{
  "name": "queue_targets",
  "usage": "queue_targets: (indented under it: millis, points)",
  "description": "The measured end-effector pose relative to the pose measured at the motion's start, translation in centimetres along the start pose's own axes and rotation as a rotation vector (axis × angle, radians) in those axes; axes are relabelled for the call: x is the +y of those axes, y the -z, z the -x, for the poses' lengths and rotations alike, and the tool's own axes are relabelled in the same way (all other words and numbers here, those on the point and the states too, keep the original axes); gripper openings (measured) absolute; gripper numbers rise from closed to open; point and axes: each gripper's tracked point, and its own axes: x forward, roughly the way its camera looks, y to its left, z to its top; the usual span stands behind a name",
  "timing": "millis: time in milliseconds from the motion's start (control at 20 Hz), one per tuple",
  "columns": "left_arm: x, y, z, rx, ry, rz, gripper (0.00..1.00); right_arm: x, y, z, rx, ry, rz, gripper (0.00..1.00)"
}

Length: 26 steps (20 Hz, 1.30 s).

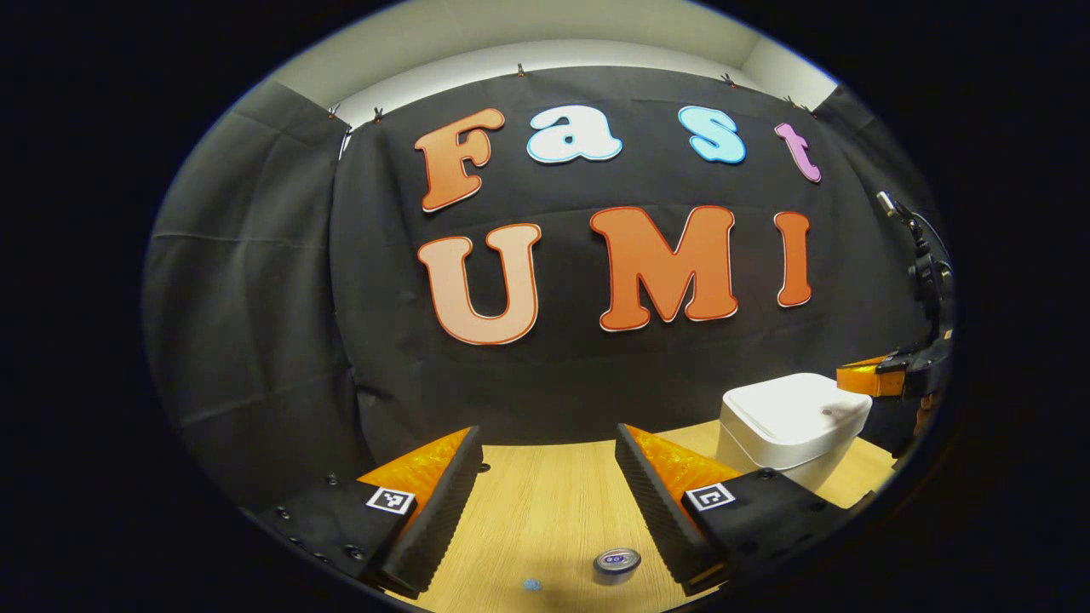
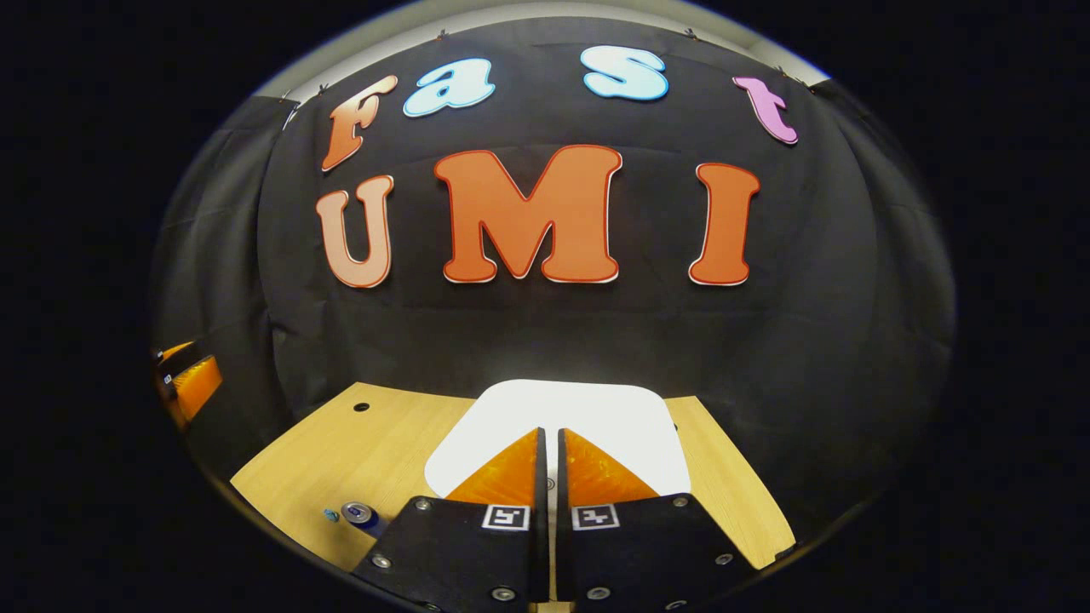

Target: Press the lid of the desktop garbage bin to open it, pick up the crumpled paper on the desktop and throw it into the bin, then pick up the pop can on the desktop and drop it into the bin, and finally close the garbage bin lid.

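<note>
Bin lid [image 2: 588,417] directly beneath closed right claw [image 2: 549,436]

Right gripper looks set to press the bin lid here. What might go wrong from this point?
1. The right gripper, fingers nearly together, hovers over the white bin lid; an off-centre press may fail to pop it or may shove the bin along the table.
2. The pop can stands upright near the open left gripper; a careless approach could topple it.
</note>
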Motion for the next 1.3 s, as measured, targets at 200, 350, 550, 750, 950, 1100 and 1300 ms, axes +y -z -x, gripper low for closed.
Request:
queue_targets:
  millis: [200, 350, 550, 750, 950, 1100, 1300]
  points:
    - [0.0, 0.5, 0.3, 0.020, -0.035, -0.004, 0.99, 0.2, 2.4, -1.0, 0.080, -0.023, 0.034, 0.04]
    - [-0.2, 1.0, 0.6, 0.037, -0.065, -0.004, 1.00, 0.5, 2.9, -1.3, 0.106, -0.047, 0.079, 0.04]
    - [-0.8, 1.7, 1.0, 0.058, -0.101, -0.007, 1.00, 0.7, 3.1, -1.4, 0.122, -0.090, 0.065, 0.01]
    - [-1.6, 2.5, 1.2, 0.087, -0.124, 0.005, 0.99, 0.9, 2.2, -1.5, 0.078, -0.159, 0.060, 0.01]
    - [-1.2, 2.8, 1.1, 0.097, -0.132, 0.004, 0.99, 0.9, 0.0, -1.3, -0.021, -0.149, 0.076, 0.02]
    - [-0.4, 3.3, 0.2, 0.100, -0.126, 0.005, 0.99, 0.8, -4.1, -0.5, -0.162, -0.127, 0.072, 0.02]
    - [1.3, 3.8, -1.9, 0.100, -0.091, 0.009, 0.99, 2.6, -9.2, 0.4, -0.310, -0.113, 0.114, 0.05]
